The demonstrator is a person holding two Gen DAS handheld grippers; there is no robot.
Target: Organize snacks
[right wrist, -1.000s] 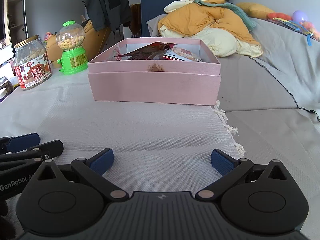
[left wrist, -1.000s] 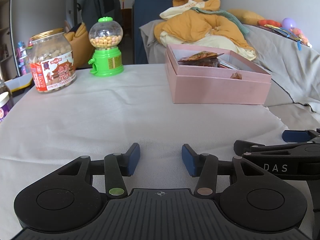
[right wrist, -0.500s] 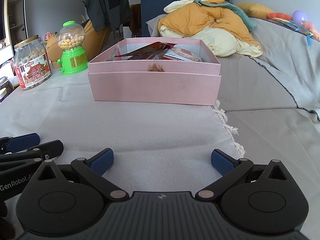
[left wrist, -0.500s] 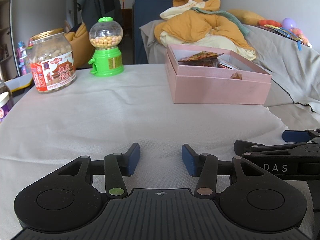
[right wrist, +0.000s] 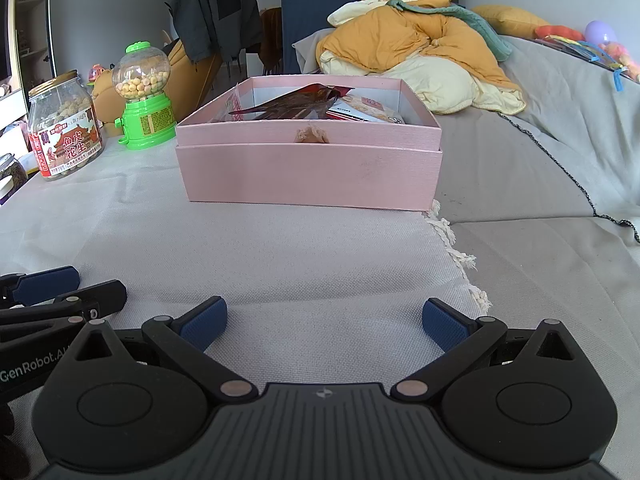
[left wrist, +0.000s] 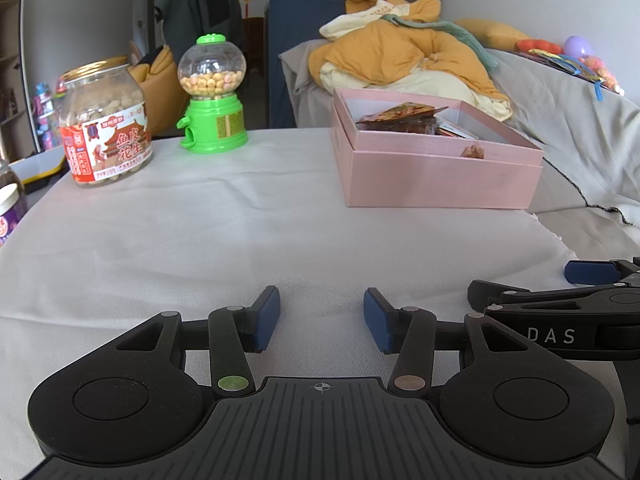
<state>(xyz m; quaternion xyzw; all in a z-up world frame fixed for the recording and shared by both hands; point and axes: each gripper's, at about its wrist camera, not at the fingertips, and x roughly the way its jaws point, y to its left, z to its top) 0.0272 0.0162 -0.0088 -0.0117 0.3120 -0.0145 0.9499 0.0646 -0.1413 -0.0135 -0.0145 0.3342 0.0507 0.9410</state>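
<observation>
A wide white cloth [left wrist: 208, 232] fills the middle of both views, a broad bare stretch lying between the grippers at the bottom and everything else higher up. In the right wrist view its fringed edge [right wrist: 452, 248] runs down right of centre, with grey sofa fabric [right wrist: 540, 240] beyond it.

Upper centre of that view, there's the pink box [right wrist: 308, 176], lid off, sitting right at the cloth's fringed edge. It's a shallow square box, and snack packets [right wrist: 308, 100] are piled inside, a dark reddish wrapper poking above the rim. From the left wrist view the box [left wrist: 436, 176] sits in the upper right.

Upper left, well apart from the box: a peanut jar [left wrist: 105, 124] with a gold lid and red label, and just beside it a green candy dispenser [left wrist: 212, 96] with a clear globe of pale sweets.

Bottom of frame, the right gripper [right wrist: 323, 324] has its blue-padded fingers spread wide, nothing between them. The left gripper [left wrist: 320, 318] is also parted, more narrowly, and empty. Both sit low over the cloth, side by side.
</observation>
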